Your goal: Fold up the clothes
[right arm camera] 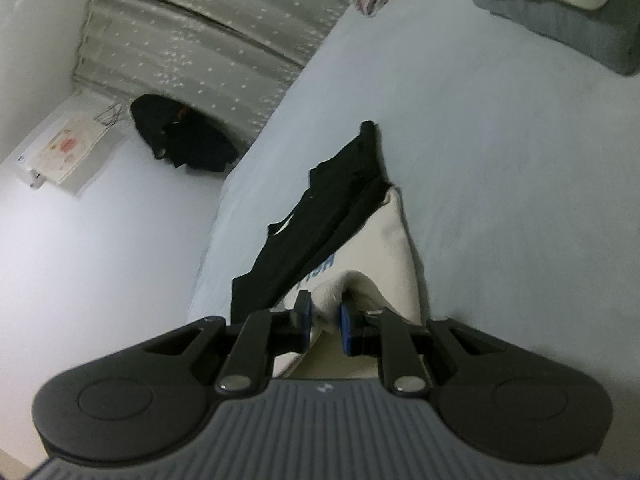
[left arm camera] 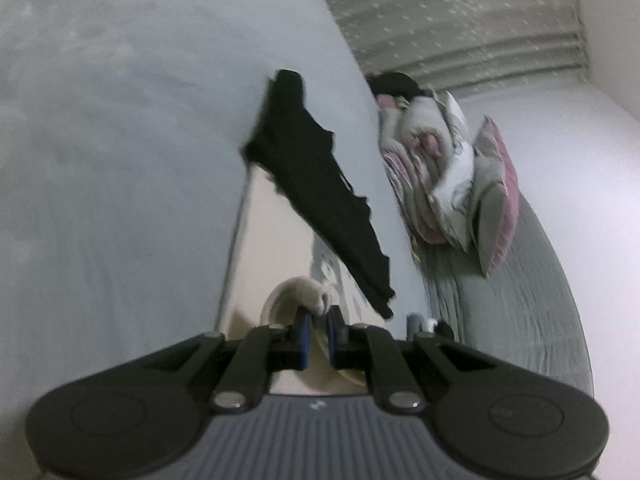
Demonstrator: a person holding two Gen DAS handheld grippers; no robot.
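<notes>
1. Pale blue bedsheet point(right arm camera: 500, 160) is filling the background.
2. Left gripper point(left arm camera: 318, 326) is pinching a cream garment point(left arm camera: 280, 240).
3. Right gripper point(right arm camera: 325, 316) is pinching its other end, black cloth point(right arm camera: 320, 216) lying over it.

A pale blue bed point(right arm camera: 500, 160) is seen; a grey folded blanket point(right arm camera: 580, 36) and what appear to be patterned pillows point(left arm camera: 460, 176) are laid on it.
</notes>
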